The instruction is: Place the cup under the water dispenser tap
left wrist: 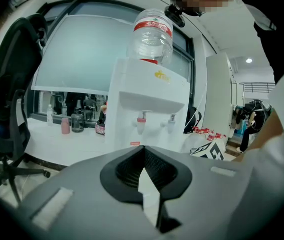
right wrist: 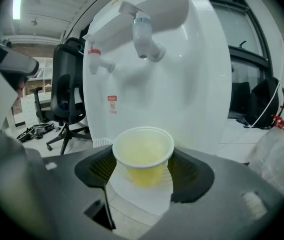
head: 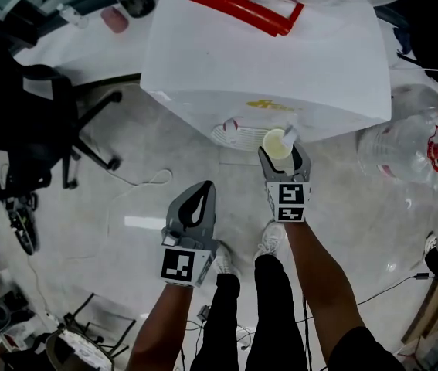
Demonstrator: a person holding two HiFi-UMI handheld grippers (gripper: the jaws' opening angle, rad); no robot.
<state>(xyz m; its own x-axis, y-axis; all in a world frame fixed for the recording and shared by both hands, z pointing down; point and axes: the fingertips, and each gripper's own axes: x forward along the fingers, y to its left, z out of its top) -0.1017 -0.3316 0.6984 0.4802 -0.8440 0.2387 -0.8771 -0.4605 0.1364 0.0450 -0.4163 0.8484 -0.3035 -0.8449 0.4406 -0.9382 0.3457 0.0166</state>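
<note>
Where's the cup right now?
The cup sits upright, gripped between the right claw's jaws, centre-right in the head view, close to the water dispenser's front and below its blue tap.

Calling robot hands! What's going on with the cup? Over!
Left gripper shut, empty. Right gripper shut on cup, upright, held in front of the dispenser, not yet set under a tap. Nothing seen blocking the way.

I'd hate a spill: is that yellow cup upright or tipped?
Upright: the small yellow plastic cup stands rim-up, clamped in the right hand-held gripper, its round mouth facing upward.
</note>
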